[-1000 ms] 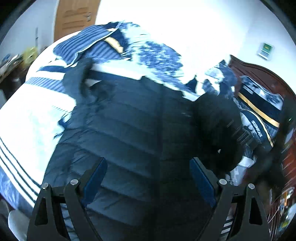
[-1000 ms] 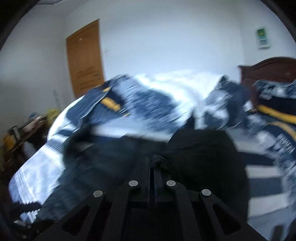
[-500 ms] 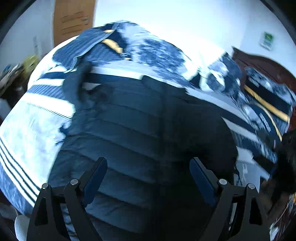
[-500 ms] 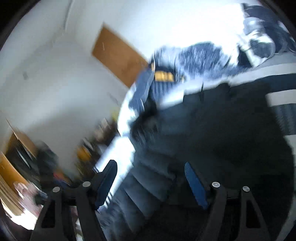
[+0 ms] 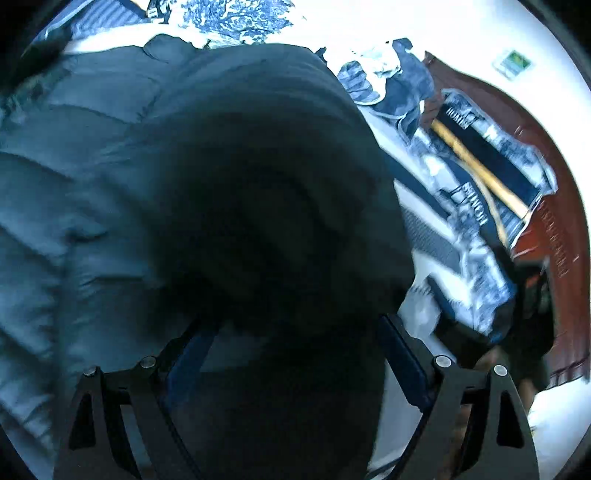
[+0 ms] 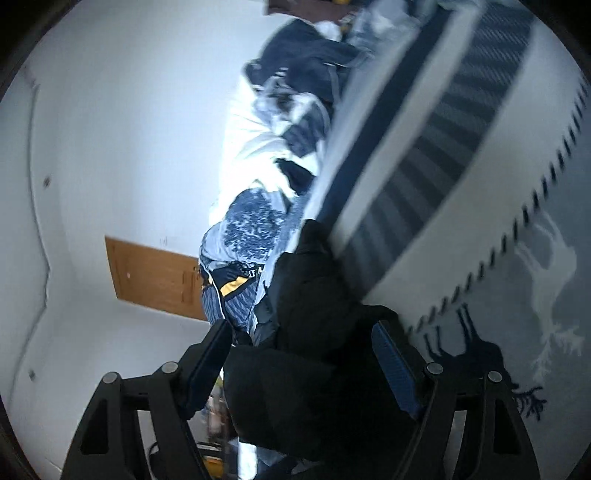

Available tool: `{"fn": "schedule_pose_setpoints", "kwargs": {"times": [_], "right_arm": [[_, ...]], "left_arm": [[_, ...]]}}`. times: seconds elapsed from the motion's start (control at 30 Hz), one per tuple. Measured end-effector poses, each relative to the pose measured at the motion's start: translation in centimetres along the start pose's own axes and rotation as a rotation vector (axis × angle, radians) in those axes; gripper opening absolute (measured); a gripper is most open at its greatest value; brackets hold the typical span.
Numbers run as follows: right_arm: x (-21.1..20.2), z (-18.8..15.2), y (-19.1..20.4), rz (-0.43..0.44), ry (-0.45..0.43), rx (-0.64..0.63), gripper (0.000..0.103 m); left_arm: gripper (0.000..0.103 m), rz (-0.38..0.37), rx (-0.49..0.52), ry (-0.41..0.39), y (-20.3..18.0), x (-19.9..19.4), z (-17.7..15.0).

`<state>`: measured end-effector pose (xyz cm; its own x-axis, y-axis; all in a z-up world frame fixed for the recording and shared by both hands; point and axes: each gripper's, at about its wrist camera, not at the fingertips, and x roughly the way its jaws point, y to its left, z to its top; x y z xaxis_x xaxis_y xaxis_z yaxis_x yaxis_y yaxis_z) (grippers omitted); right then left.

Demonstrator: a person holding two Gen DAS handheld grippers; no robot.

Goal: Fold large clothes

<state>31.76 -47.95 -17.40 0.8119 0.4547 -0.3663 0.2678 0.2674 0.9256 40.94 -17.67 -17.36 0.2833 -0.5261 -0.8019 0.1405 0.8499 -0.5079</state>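
Observation:
A dark quilted puffer jacket (image 5: 92,192) lies spread on the bed, with a darker part (image 5: 266,206) folded over its right side. My left gripper (image 5: 293,354) hangs low over that fold. Its jaws are closing, the dark fabric sits between the blue pads (image 5: 188,354), and I see no pressing on it. In the right wrist view the picture is rolled sideways. The right gripper (image 6: 301,360) stands wide open at the jacket's edge (image 6: 306,295), with black fabric bulging between its pads (image 6: 395,365) and not gripped.
The bed cover (image 6: 535,277) is grey-white with dark stripes and a deer pattern. Crumpled blue-and-white bedding (image 5: 229,18) lies at the far side, and pillows (image 5: 491,173) sit by a dark wooden headboard (image 5: 554,206). A wooden door (image 6: 155,277) is set in the white wall.
The right gripper, shut on black fabric a second ago, has opened, rolled onto its side and dropped toward the bed. The left gripper came down close over the jacket, its jaws slightly narrower.

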Motion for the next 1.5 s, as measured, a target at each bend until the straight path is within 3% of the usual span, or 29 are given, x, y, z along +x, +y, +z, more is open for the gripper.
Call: {"fn": "schedule_pose_setpoints", "kwargs": {"times": [0.03,0.07,0.1,0.2,0.27,0.37,0.47,0.57,0.67,0.73,0.77,0.87,0.93,1.03,1.13,1.2,1.37,1.5], "right_arm": [[0.1,-0.1,-0.3,0.004,0.004,0.023,0.081],[0.2,0.2,-0.7,0.007,0.008,0.042,0.081],[0.4,0.7,-0.8,0.005,0.002,0.047,0.081],[-0.2,0.6,0.0,0.027,-0.007,0.018,0.081],[0.3,0.5,1.1,0.064,0.007,-0.016,0.081],[1.4,-0.3,2.9,0.122,0.060,-0.078,0.081],[2.6,-1.7,4.3,0.119,0.118,-0.125,0.081],[4.4,-3.0,4.7,0.117,0.176,-0.134,0.081],[6.4,-4.5,4.6,0.081,0.226,-0.146,0.081],[8.2,-5.5,4.4,0.038,0.255,-0.152,0.081],[8.8,-5.8,4.3,0.019,0.264,-0.156,0.081],[10.0,-6.7,4.2,-0.033,0.288,-0.181,0.081],[10.7,-7.3,4.1,-0.048,0.304,-0.189,0.081],[11.6,-7.7,4.1,-0.102,0.295,-0.219,0.081],[12.3,-7.4,3.7,-0.126,0.279,-0.214,0.081],[12.7,-7.3,3.7,-0.140,0.270,-0.220,0.081],[12.7,-7.4,3.8,-0.144,0.266,-0.242,0.081],[13.0,-7.1,3.5,-0.143,0.250,-0.222,0.081]], "left_arm": [[0.037,0.000,-0.011,0.003,0.0,0.3,0.2],[0.019,-0.024,-0.026,0.031,0.0,0.6,0.6],[0.007,-0.062,-0.037,0.036,-0.1,0.3,0.8],[0.007,-0.130,-0.046,-0.036,-0.6,-3.4,1.2],[0.007,-0.145,-0.030,-0.126,-0.8,-7.4,1.7],[0.007,-0.113,-0.047,-0.230,1.2,-12.7,2.5],[0.007,-0.043,-0.125,-0.293,5.1,-15.9,3.4],[0.012,0.019,-0.230,-0.321,10.0,-17.0,3.1],[0.027,0.083,-0.350,-0.333,14.3,-17.3,1.4],[0.067,0.134,-0.425,-0.343,16.6,-17.4,0.0],[0.073,0.182,-0.479,-0.363,18.2,-17.8,-1.3],[0.075,0.226,-0.548,-0.401,21.1,-18.7,-3.6],[0.075,0.229,-0.557,-0.364,22.3,-18.6,-4.2],[0.075,0.232,-0.532,-0.345,21.9,-18.2,-6.0],[0.075,0.213,-0.434,-0.271,19.1,-16.9,-7.6],[0.075,0.214,-0.359,-0.229,17.7,-15.7,-7.3],[0.077,0.192,-0.312,-0.262,16.7,-15.0,-2.7],[0.077,0.179,-0.251,-0.265,13.7,-15.1,-2.7]]}}
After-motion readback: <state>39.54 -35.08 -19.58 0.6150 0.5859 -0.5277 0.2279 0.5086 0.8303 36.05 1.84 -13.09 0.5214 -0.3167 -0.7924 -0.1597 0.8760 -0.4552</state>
